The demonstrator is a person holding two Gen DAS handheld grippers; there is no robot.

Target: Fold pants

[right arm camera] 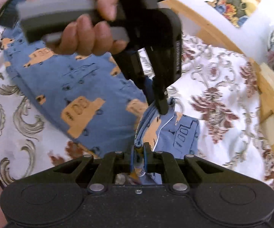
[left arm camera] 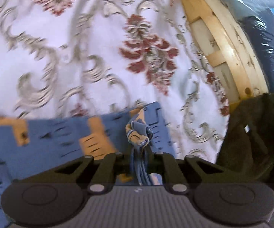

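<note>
Two grippers pinch the blue pants at one bunched edge, probably so the cloth can be carried over in one fold. Between the right gripper's clenched fingers sits a stack of fabric layers; just ahead, the left gripper clamps the same edge, held by a hand. Beyond both, the pants trail onto a flowered bedspread beside a wooden frame.
</note>
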